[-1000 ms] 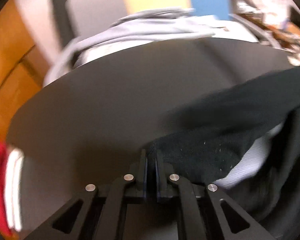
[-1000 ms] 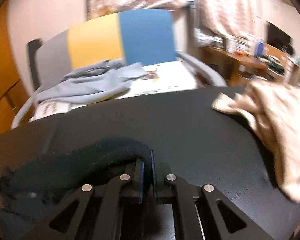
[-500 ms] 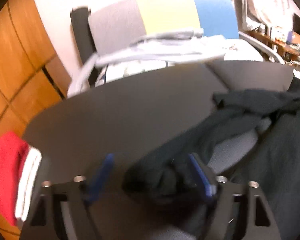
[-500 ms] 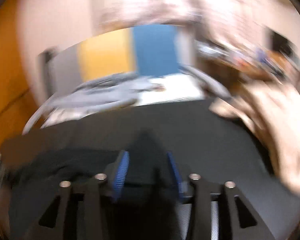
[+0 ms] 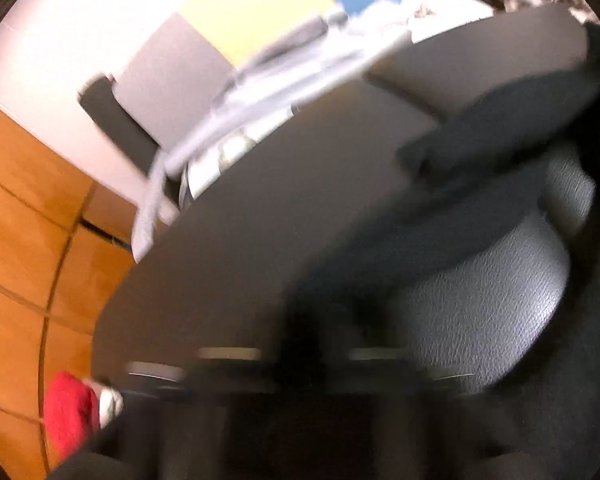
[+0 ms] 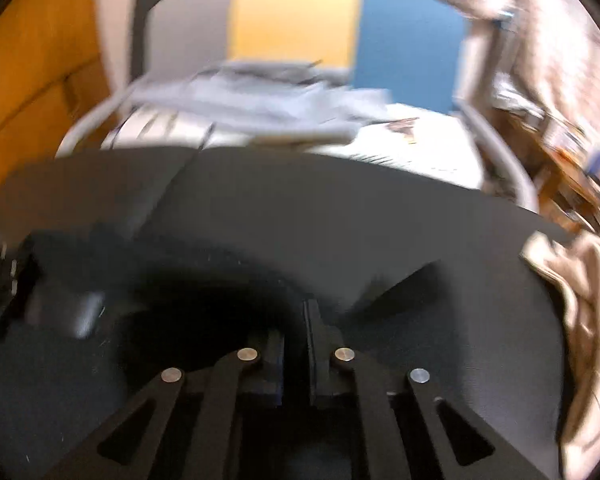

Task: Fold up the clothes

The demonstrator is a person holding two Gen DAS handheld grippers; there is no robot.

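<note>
A black garment lies crumpled on the dark round table. In the right wrist view a fold of it bulges up against my right gripper. Its jaws are closing to a narrow slit and the pads pinch the cloth. The left wrist view is heavily smeared by motion. There the black garment stretches from the right rim down to my left gripper, a dark blur at the bottom. Its jaws are closing too, and dark cloth sits at the tips.
A beige garment is heaped at the table's right edge. Red and white folded cloth sits at the table's left edge. Behind the table stands a chair with a grey, yellow and blue back, and grey clothing lies on its seat.
Both grippers opened around the black cloth half a second ago and have shut on it again. Both hands shifted, and the left view has rolled and blurred.
</note>
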